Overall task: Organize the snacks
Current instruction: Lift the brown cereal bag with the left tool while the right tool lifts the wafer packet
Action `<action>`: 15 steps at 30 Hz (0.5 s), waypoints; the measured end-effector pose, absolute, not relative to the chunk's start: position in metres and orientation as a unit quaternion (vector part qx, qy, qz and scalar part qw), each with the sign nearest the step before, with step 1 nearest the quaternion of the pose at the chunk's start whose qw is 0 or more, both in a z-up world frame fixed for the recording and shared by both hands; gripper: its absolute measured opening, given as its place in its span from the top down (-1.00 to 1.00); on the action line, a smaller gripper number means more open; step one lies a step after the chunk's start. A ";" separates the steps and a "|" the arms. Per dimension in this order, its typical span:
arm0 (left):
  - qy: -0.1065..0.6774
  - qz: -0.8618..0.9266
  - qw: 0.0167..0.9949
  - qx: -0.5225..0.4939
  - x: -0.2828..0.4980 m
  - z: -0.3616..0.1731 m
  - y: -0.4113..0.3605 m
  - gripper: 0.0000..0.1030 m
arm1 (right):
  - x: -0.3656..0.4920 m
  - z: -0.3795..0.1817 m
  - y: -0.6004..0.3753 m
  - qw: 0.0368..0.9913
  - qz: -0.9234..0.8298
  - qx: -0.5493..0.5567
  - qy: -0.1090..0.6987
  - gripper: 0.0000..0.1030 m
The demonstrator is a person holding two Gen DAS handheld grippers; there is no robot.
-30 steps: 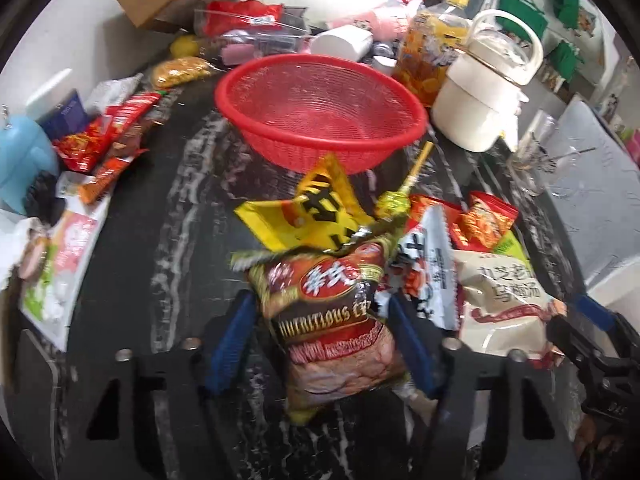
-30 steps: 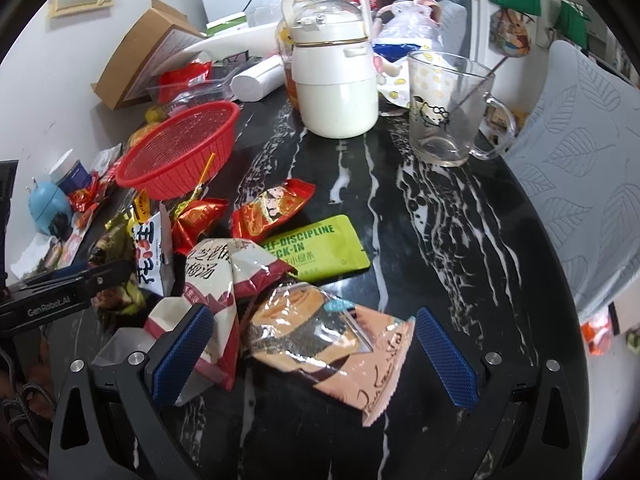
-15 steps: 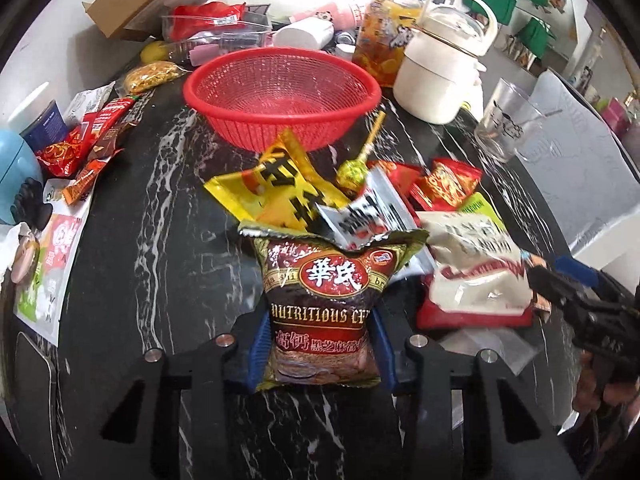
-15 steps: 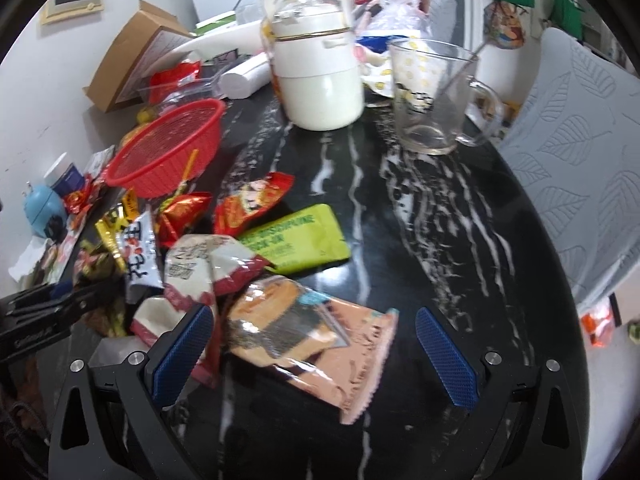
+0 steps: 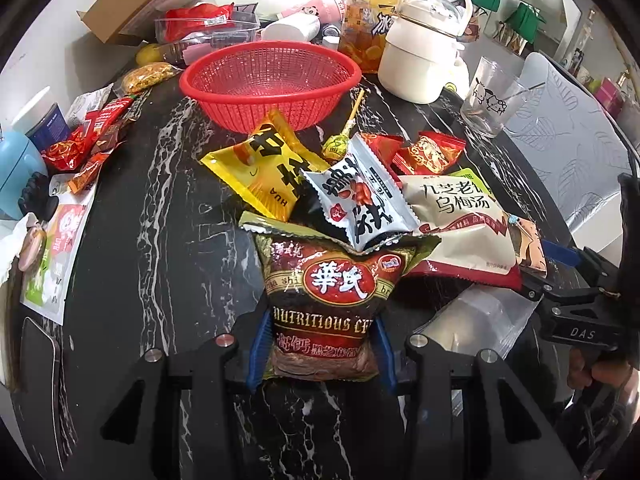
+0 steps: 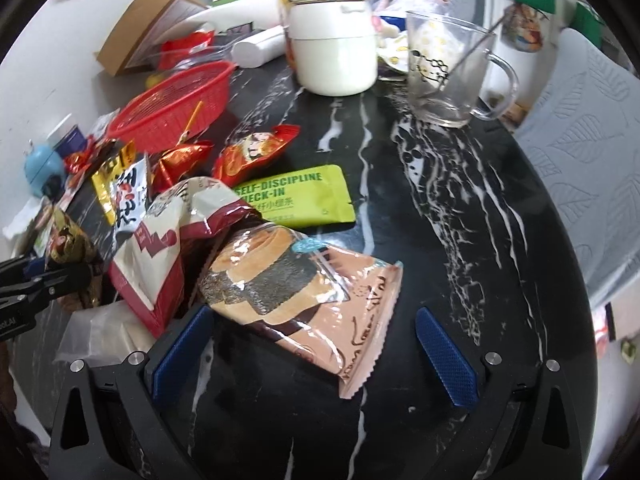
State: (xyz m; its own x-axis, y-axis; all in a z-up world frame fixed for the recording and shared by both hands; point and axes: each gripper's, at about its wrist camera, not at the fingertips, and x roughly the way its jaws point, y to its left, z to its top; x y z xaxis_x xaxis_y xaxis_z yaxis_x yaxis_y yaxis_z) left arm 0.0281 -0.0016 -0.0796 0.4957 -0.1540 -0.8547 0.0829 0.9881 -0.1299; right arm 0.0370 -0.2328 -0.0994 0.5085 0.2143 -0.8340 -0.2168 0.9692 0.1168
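Note:
My left gripper (image 5: pixel 322 354) is shut on the lower part of a brown and olive cereal packet (image 5: pixel 332 284), which stands upright between the blue pads. Behind it lie a yellow packet (image 5: pixel 264 172), a white peanut packet (image 5: pixel 360 200) and a beige plum-drink packet (image 5: pixel 456 220). The red mesh basket (image 5: pixel 276 50) sits empty at the back. My right gripper (image 6: pixel 312 352) is open, its fingers on either side of a pink pastry packet (image 6: pixel 304 292) that lies flat on the black marble table (image 6: pixel 440 208). A green packet (image 6: pixel 296 196) lies just beyond it.
A white kettle (image 5: pixel 420 60), a juice bottle (image 5: pixel 368 20) and a glass mug (image 6: pixel 444 76) stand behind the snacks. More small red packets (image 5: pixel 92 132) and a blue gadget (image 5: pixel 16 176) crowd the left edge. A chair with a leaf-pattern cover (image 6: pixel 592 168) is on the right.
The left jaws have closed on the cereal packet, which now stands upright in them, and the gripper has drawn back from the basket. The right gripper has edged closer to the pastry packet.

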 end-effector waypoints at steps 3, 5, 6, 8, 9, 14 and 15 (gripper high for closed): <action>0.497 -0.067 0.864 -0.034 0.029 -0.081 -0.003 0.17 | 0.040 -0.097 -0.230 0.869 0.133 -0.024 0.476 -1.00; 0.498 -0.068 0.864 -0.031 0.030 -0.082 -0.004 0.17 | 0.041 -0.095 -0.228 0.869 0.138 -0.042 0.474 -0.99; 0.499 -0.067 0.864 -0.030 0.031 -0.083 -0.005 0.17 | 0.044 -0.094 -0.227 0.868 0.145 -0.053 0.471 -0.99; 0.500 -0.066 0.863 -0.027 0.033 -0.084 -0.006 0.17 | 0.049 -0.093 -0.225 0.866 0.157 -0.073 0.468 -1.00; 0.501 -0.065 0.862 -0.027 0.034 -0.085 -0.007 0.17 | 0.052 -0.092 -0.224 0.865 0.164 -0.082 0.467 -1.00; 0.505 -0.063 0.861 -0.019 0.041 -0.089 -0.012 0.13 | 0.068 -0.092 -0.222 0.852 0.202 -0.110 0.470 -0.99; 0.507 -0.062 0.859 -0.016 0.042 -0.090 -0.013 0.12 | 0.071 -0.094 -0.222 0.848 0.207 -0.108 0.476 -1.00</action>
